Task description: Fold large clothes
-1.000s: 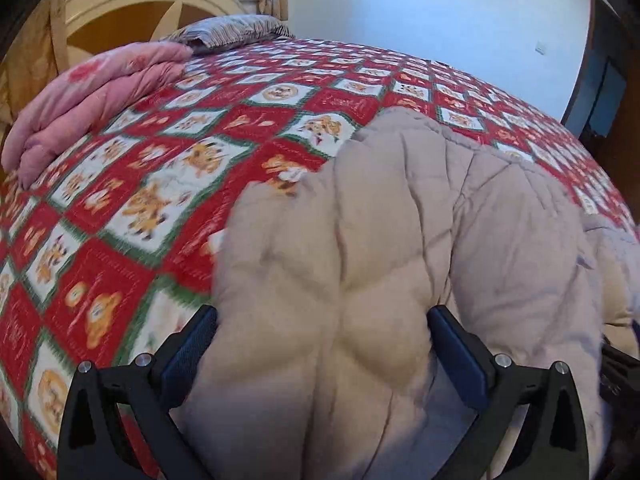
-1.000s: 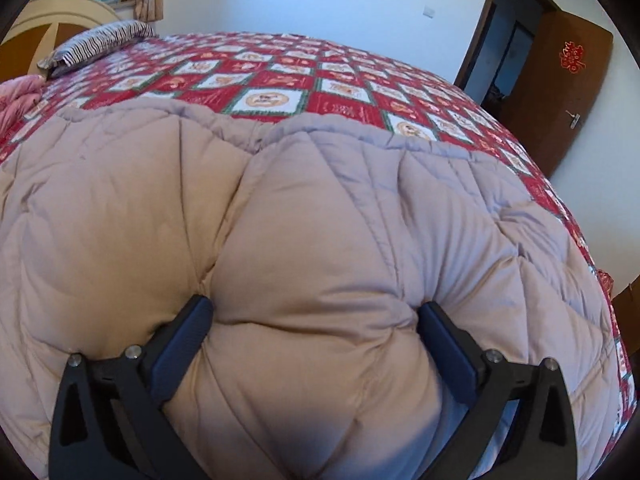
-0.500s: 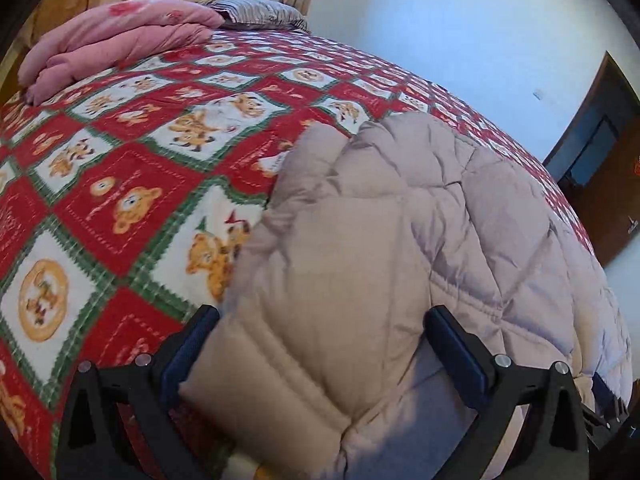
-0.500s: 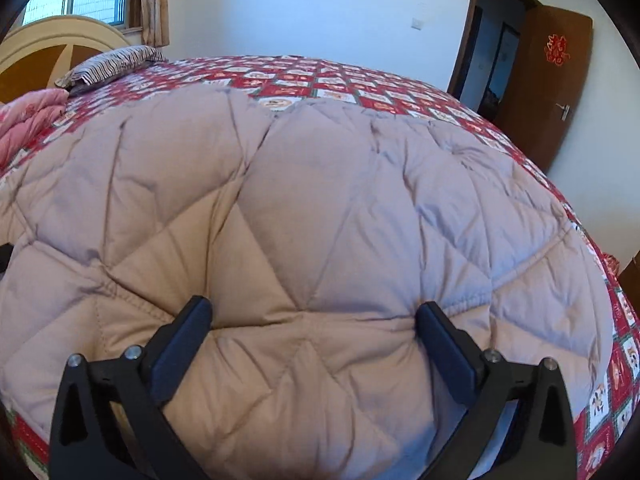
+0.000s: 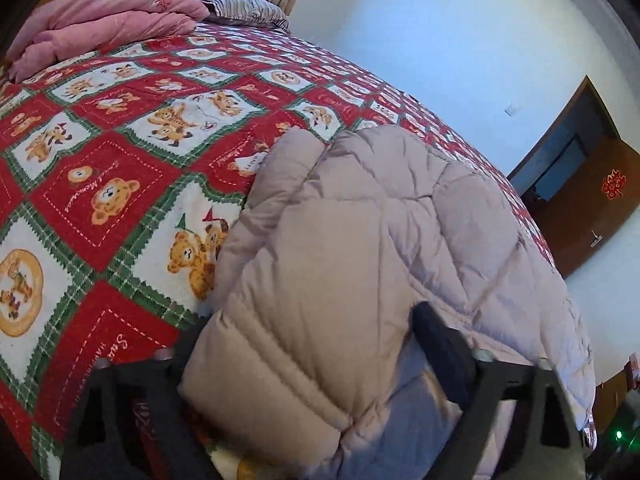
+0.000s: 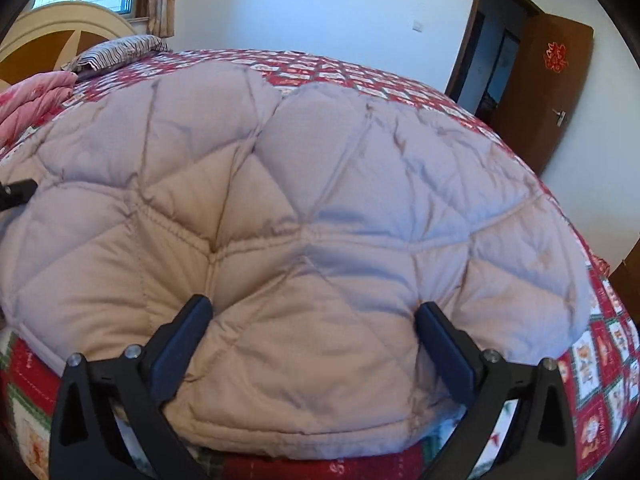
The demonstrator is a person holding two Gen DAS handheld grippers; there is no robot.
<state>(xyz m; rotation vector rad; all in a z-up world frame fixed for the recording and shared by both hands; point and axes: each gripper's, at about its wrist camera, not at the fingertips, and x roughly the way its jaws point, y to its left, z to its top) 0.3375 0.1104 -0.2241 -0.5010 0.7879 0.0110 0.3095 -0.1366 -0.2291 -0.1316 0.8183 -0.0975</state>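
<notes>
Beige quilted coat (image 6: 304,208) spread on red teddy-bear bedspread (image 5: 120,168), near edge bunched. Right gripper (image 6: 312,336) fingers apart, padding bulging between. Left gripper (image 5: 304,344) fingers apart too, left finger (image 5: 184,356) mostly hidden under folded hem. Coat's underside and sleeves unseen.

Home bedroom: bed (image 5: 168,128), pillow (image 6: 116,54)

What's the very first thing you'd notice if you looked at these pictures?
A big puffy beige coat fills the middle, lying on a bed with a red teddy-bear blanket. Both grippers, left and right, have their black fingers spread around its near edge. A folded pink quilt sits by the headboard.
</notes>
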